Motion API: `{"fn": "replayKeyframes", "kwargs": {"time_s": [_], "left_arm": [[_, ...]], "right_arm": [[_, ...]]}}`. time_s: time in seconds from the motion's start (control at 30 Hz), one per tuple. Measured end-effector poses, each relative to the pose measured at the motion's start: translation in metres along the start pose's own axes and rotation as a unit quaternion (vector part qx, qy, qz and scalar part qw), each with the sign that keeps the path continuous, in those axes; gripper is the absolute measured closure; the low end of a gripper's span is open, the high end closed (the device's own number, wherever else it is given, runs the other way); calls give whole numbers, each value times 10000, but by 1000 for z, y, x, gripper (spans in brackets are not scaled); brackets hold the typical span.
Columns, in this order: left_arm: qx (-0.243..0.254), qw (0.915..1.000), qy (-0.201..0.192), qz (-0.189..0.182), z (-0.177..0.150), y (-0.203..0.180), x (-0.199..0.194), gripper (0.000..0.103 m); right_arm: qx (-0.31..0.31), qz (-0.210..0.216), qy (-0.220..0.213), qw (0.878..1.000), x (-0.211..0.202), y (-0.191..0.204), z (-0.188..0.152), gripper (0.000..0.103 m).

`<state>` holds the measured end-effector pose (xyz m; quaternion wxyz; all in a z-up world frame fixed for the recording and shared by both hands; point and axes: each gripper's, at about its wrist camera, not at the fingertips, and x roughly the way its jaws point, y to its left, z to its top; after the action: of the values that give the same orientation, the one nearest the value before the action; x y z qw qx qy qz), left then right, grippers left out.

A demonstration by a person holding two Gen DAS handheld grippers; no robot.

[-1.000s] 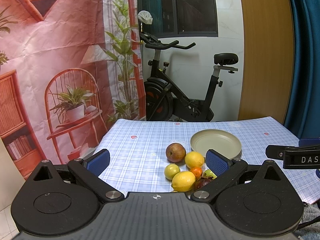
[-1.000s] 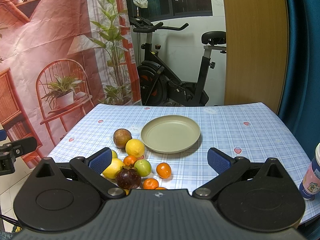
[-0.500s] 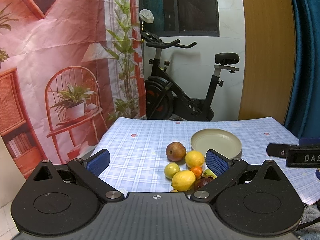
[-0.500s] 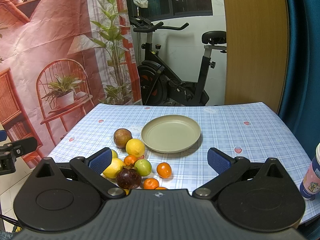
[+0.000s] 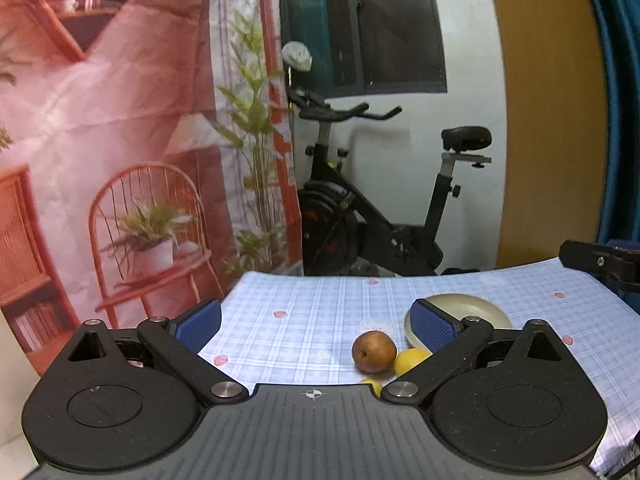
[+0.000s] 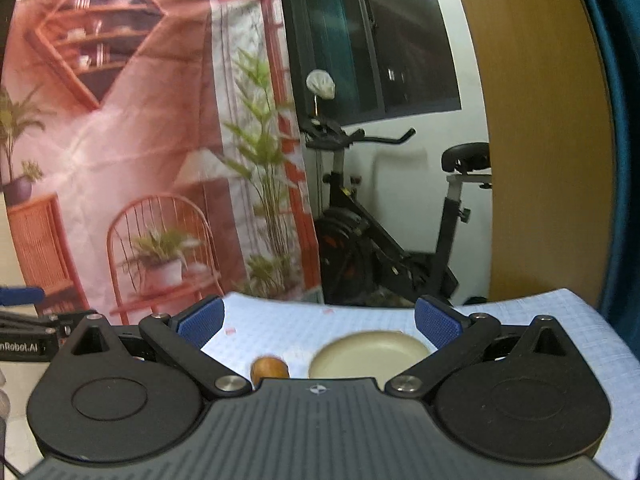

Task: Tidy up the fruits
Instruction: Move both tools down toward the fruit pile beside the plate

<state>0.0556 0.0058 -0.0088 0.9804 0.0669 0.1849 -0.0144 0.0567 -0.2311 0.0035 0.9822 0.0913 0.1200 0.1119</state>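
The fruit sits low in the left wrist view, just right of centre. Three pieces show there: a reddish-brown round fruit (image 5: pixel 374 351), a lemon (image 5: pixel 412 361) touching its right side, and a sliver of a second yellow fruit (image 5: pixel 371 385) at the gripper body's edge. They huddle close, and any further pieces are hidden under the gripper. Just right of them and behind lies one beige plate (image 5: pixel 476 307), with no fruit visible on what shows of it; it is probably where the fruit is meant to go. In the right wrist view, low centre, only the brown fruit (image 6: pixel 269 367) and the plate (image 6: pixel 368 354) are seen, blurred.

The left gripper (image 5: pixel 316 320) has nothing between its blue pads; its jaws have just been closing a little from their widest but stand wide apart. Its right pad overlaps the plate's left rim in the frame; whether it touches cannot be told. The right gripper (image 6: pixel 318 318) is likewise spread wide and holds nothing. Both appear to be held off, above the near table edge, so sorting looks barely begun.

All of this rests on one checked tablecloth (image 5: pixel 304 320). Beyond it stand one exercise bike (image 5: pixel 376 216), centre, and one printed backdrop (image 5: pixel 120 140) filling the left.
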Motion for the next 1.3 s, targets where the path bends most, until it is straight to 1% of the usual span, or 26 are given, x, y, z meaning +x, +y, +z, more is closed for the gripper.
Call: {"fn": "replayKeyframes", "kwargs": {"time_s": [0.07, 0.2, 0.27, 0.3, 0.33, 0.37, 0.43, 0.5, 0.53, 0.6, 0.7, 0.83, 0.9, 1.0, 1.1, 1.2, 1.3], "left_arm": [[-21, 10000, 57, -25, 0, -1, 10, 6], [40, 9999, 109, -3, -2, -9, 32, 7], [50, 9999, 128, -104, -6, -12, 41, 8], [49, 9997, 122, -191, -9, -13, 45, 10], [40, 9995, 126, -291, -11, -13, 50, 11], [-1, 9994, 154, -312, -13, -13, 56, 13], [-200, 9989, 299, -297, -21, -10, 65, 15], [-353, 9981, 384, -314, -32, -6, 69, 15], [-371, 9980, 394, -320, -36, -5, 69, 15], [-329, 9979, 456, -317, -44, -5, 68, 15], [-251, 9971, 615, -375, -54, -7, 67, 15], [-420, 9955, 737, -432, -62, -6, 67, 15], [-389, 9956, 730, -449, -61, -8, 67, 15], [-274, 9971, 636, -306, -61, -11, 66, 15], [-440, 9964, 696, -208, -61, -6, 69, 15], [-368, 9962, 776, -144, -62, -8, 72, 15], [-280, 9945, 961, -301, -65, -11, 75, 15]], "right_arm": [[154, 249, 118, 9995, 19, -8, -3, 0], [175, 293, 237, 9991, 52, -18, -12, 0], [270, 350, 200, 9988, 65, -22, -18, 0], [361, 478, 265, 9979, 72, -23, -22, 0], [419, 632, 453, 9961, 82, -24, -26, 0], [414, 691, 601, 9949, 88, -24, -29, 0], [300, 641, 769, 9945, 96, -22, -38, 0], [121, 514, 833, 9951, 98, -19, -50, 0], [137, 487, 858, 9950, 96, -19, -57, 0], [284, 454, 897, 9945, 92, -23, -66, 0], [272, 213, 921, 9952, 81, -29, -78, 0], [265, 61, 964, 9950, 72, -35, -84, 2], [177, 7, 905, 9957, 67, -37, -86, 2], [78, -123, 830, 9964, 63, -38, -88, 2], [39, -99, 839, 9964, 64, -39, -92, 1], [30, 76, 959, 9954, 68, -38, -96, 1], [-78, 161, 1085, 9939, 71, -34, -100, 1]]}}
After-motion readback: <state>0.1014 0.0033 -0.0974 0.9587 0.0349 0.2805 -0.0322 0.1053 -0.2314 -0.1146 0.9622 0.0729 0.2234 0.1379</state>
